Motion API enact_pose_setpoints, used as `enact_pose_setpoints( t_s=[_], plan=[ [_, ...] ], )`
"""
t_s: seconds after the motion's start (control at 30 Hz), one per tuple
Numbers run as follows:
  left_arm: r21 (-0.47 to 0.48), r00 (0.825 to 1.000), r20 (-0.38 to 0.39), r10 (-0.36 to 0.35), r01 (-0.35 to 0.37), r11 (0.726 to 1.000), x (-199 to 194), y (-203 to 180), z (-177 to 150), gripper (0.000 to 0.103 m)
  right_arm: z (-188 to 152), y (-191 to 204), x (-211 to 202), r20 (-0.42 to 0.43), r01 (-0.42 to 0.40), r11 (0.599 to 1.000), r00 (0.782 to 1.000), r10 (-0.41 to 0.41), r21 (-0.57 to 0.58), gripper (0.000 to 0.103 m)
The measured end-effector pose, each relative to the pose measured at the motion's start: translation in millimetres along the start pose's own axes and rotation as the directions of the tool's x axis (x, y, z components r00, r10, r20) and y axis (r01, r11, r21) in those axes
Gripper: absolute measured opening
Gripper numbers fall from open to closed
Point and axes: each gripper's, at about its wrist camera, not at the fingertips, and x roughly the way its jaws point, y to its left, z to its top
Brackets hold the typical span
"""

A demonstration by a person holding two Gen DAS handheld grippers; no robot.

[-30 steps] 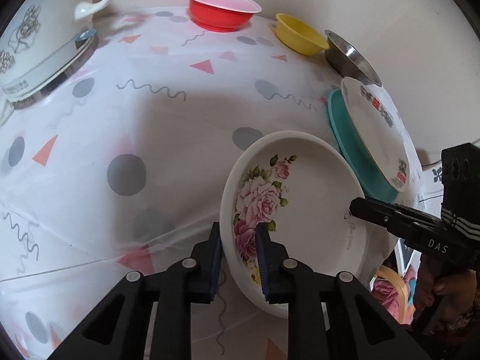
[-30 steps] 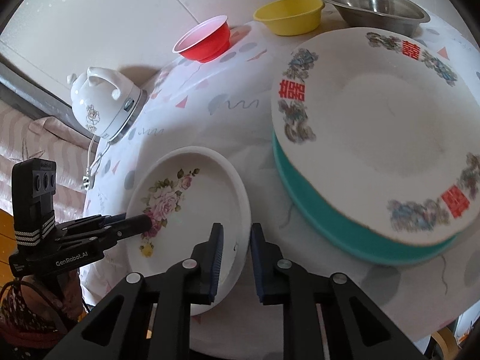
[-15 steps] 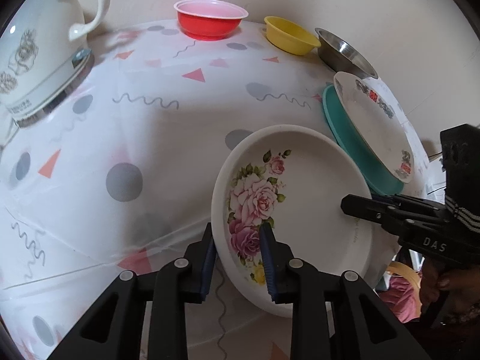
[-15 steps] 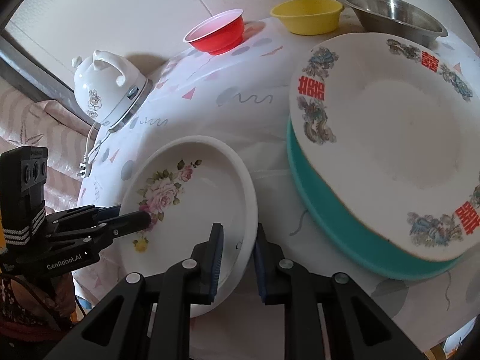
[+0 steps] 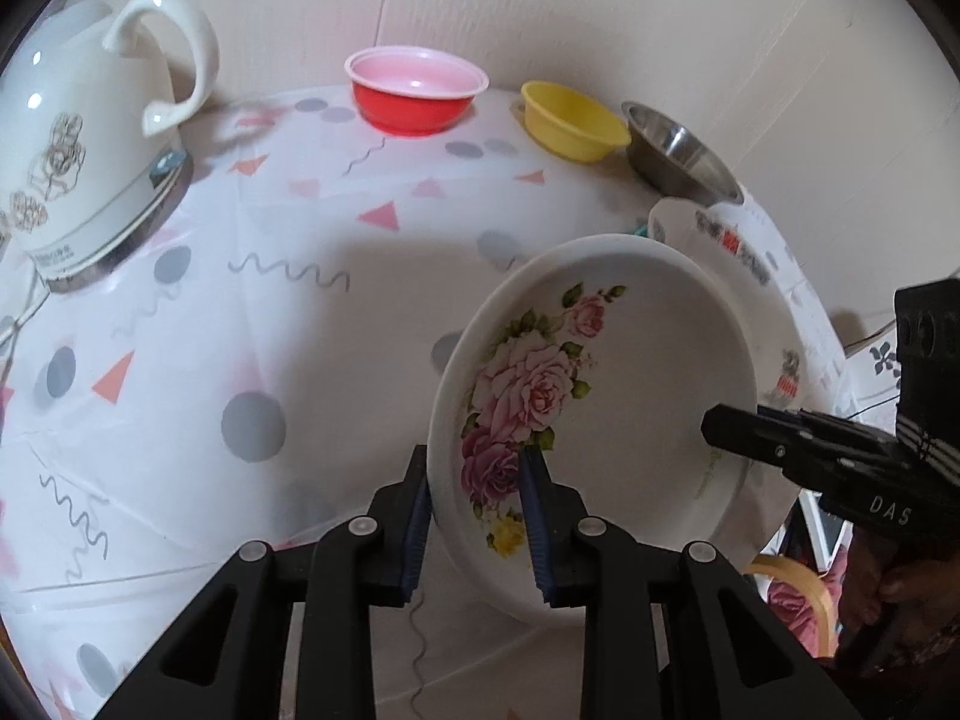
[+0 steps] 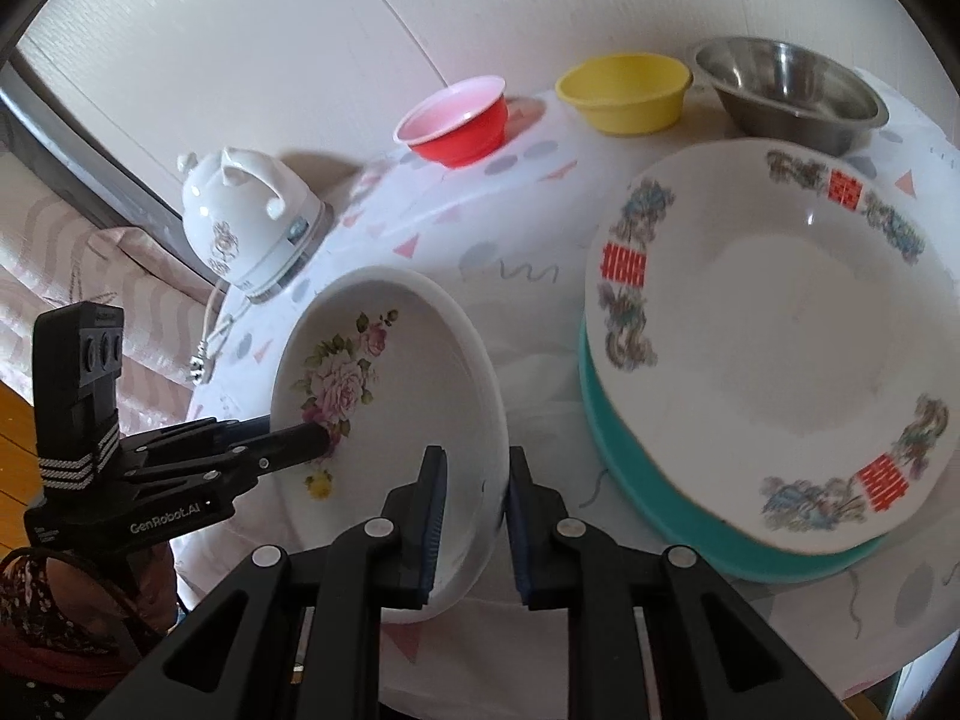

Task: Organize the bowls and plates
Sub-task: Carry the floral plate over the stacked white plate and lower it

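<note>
We note the table (image 5: 300, 312) under a white cloth printed with dots, triangles and squiggles. On it, at about 3 o'clock in the right wrist view, the red-lettered plate (image 6: 780, 354) lies on the teal plate (image 6: 630, 480), whose rim shows along its lower left edge. Next in size, the rose bowl (image 5: 630, 396) sits at the middle of both views, tilted and apparently raised off the cloth (contact with the table cannot be judged). We have the left gripper (image 5: 474, 510) clamped on its near rim, one finger inside over the rose print and one outside; the right gripper (image 6: 474, 510) clamps the opposite rim the same way. The white kettle (image 5: 78, 138) stands at 10 o'clock in the left wrist view. Along the wall at 12 to 2 o'clock we log the steel bowl (image 5: 681, 153), the red bowl (image 5: 417, 93) and the yellow bowl (image 5: 570, 120), each standing apart from the others.
</note>
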Motion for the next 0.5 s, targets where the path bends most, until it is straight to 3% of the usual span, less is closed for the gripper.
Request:
enact_pose_setpoints(
  t_s=[0.5],
  plan=[
    [0.094, 0.999, 0.033, -0.033, 0.030, 0.995, 10.0, -59.5, 43.7, 0.027, 13.9, -44.6, -45.4, 0.105, 0.005, 0.995, 0.994, -0.015, 0.098, 0.019]
  ],
)
